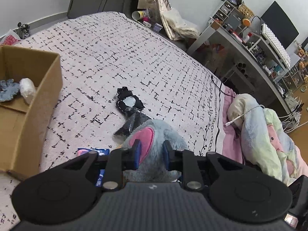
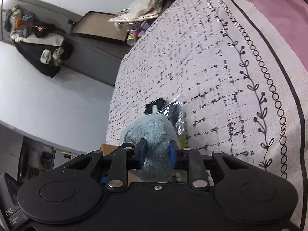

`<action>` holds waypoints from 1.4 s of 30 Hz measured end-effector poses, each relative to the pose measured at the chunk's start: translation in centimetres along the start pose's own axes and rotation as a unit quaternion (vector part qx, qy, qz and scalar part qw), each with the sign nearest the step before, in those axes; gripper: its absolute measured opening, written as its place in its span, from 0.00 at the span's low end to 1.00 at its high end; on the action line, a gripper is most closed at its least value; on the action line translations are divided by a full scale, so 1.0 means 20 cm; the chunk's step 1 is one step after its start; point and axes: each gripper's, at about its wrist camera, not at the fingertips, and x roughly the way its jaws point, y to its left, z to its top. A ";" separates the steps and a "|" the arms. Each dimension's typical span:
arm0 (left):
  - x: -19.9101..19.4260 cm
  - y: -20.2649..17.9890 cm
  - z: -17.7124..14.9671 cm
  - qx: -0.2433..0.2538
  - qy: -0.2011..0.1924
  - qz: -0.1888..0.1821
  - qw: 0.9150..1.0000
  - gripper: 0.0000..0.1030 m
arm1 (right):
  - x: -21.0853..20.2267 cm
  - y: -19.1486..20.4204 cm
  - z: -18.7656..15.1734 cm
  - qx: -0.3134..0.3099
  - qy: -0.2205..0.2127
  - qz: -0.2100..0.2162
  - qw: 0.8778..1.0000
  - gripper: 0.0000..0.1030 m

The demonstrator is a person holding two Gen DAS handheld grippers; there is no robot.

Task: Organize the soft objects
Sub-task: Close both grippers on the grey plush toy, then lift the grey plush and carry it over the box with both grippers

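- Blue plush toy (image 1: 154, 134), grey-blue fur with pink ear patch: at near edge of bed (image 1: 119, 61), just in front of both tools, overlapping near end of black doll.
- Left gripper (image 1: 151, 154): clamped on plush at the pink-eared part, pads sunk into fur.
- Right gripper (image 2: 156, 154): closed on another lobe of same plush, fur bulging between blue pads (image 2: 142, 152).
- Cardboard box (image 1: 48, 88): open, far left on bed, well apart from plush; already holding a white bundle (image 1: 27, 89) and a blue-grey cloth item (image 1: 7, 89).
- Black doll in clear wrapper (image 1: 129, 107): flat on bedspread, just beyond plush, not gripped.
- Blue-and-pink packet (image 1: 90, 151): near left of plush, partly hidden by tool.
- Step in hand, as judged: two-handed pick-up of plush.
- Next move, as judged: joint lift clear of doll wrapper, carry left to above box opening, release only above its rim; equal grip on both sides to avoid sagging or dragging.
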 end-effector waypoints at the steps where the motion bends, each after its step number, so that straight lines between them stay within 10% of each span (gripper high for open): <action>1: -0.02 0.01 0.00 -0.003 -0.002 0.000 1.000 0.22 | -0.01 0.02 -0.01 -0.005 0.000 0.002 1.000 0.24; 42: -0.54 0.23 0.07 -0.044 -0.069 -0.042 0.996 0.22 | -0.18 0.55 -0.26 -0.132 -0.036 0.010 0.990 0.22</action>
